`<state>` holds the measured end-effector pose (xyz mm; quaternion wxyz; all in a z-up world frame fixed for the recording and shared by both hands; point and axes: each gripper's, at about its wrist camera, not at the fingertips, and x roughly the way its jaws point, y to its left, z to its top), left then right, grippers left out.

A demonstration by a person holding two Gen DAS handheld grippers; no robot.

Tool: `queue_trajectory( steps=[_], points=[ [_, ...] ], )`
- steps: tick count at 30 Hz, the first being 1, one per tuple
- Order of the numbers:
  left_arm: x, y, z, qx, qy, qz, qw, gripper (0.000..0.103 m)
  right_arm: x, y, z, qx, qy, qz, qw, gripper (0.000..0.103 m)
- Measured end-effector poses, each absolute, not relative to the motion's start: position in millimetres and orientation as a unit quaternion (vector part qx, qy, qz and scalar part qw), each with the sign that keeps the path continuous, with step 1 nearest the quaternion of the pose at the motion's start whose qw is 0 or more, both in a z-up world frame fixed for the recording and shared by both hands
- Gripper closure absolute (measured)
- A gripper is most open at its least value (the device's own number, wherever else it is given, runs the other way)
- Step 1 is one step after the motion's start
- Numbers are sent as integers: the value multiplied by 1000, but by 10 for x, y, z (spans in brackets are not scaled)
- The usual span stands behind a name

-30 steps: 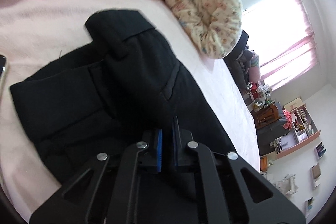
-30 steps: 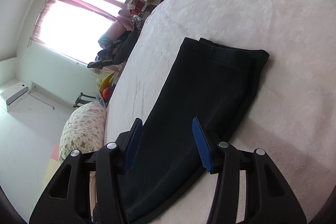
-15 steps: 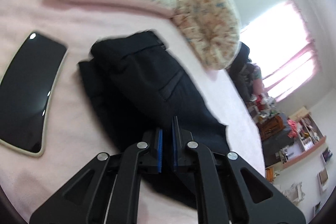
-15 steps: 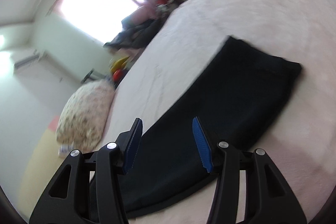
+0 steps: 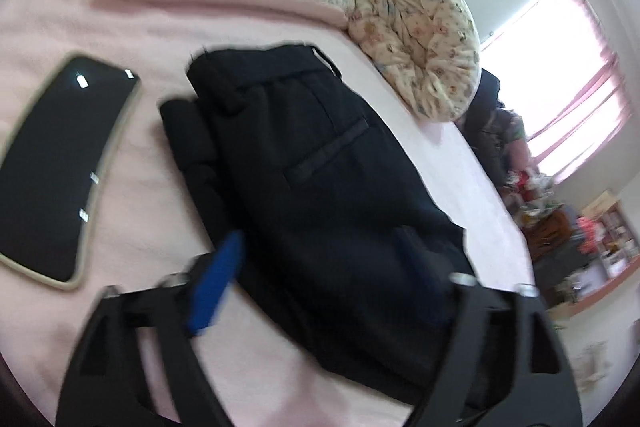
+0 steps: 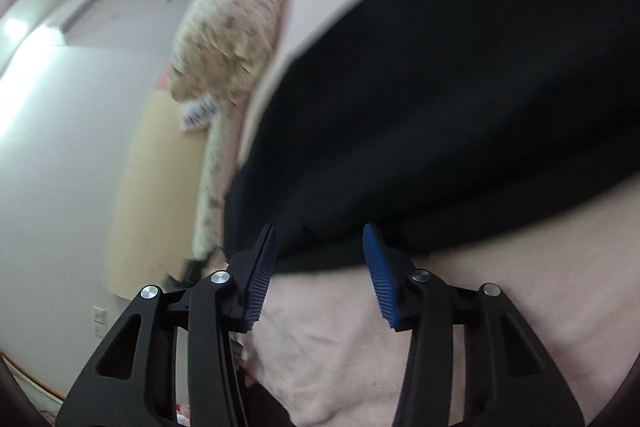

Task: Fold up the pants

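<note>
Between our left claw (image 5: pixel 316 267) fingers, which were swinging wide apart, lay the black pants (image 5: pixel 320 179) on the pink bed (image 5: pixel 140 195), ungripped; our right claw (image 6: pixel 320 267), half-wide and narrowing, straddled their edge (image 6: pixel 440 107) without pinching; a phone (image 5: pixel 60 167) lay beside the waistband

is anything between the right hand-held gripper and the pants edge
Nothing visible. The right hand-held gripper sits right at the near edge of the black pants, jaws closing, with only bare pink bedspread under it.
</note>
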<state>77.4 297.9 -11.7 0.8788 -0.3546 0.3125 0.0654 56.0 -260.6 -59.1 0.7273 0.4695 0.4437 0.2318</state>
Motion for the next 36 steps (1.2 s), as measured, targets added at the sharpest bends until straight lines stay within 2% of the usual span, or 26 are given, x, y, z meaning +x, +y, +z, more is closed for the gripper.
queue_trajectory(
  steps=[3,5,10,18,21,24,32,33,36],
  points=[
    [761,2990,-127,-353,316,70,878,14,547,-2642,-567,465,440,223,735,58],
    [757,3028,-153,-363,321,77,872,7,525,-2741,-551,467,436,205,741,58],
    [745,3073,-182,-375,328,82,863,6,468,-2875,-579,483,449,162,735,64],
    [783,2978,-158,-354,338,83,868,3,413,-3065,-648,538,430,110,717,66],
    [783,2941,-165,-350,340,80,869,3,409,-3154,-674,547,406,100,726,73],
    [783,2913,-158,-347,341,78,870,3,380,-3190,-656,534,386,92,747,87],
    [752,2967,-159,-353,337,86,869,3,197,-3148,-445,515,356,94,774,95],
    [742,2976,-161,-354,336,87,868,3,170,-3143,-411,512,351,93,778,99],
    [724,3002,-156,-358,335,90,867,3,22,-3112,-380,512,342,83,784,99]
  ],
)
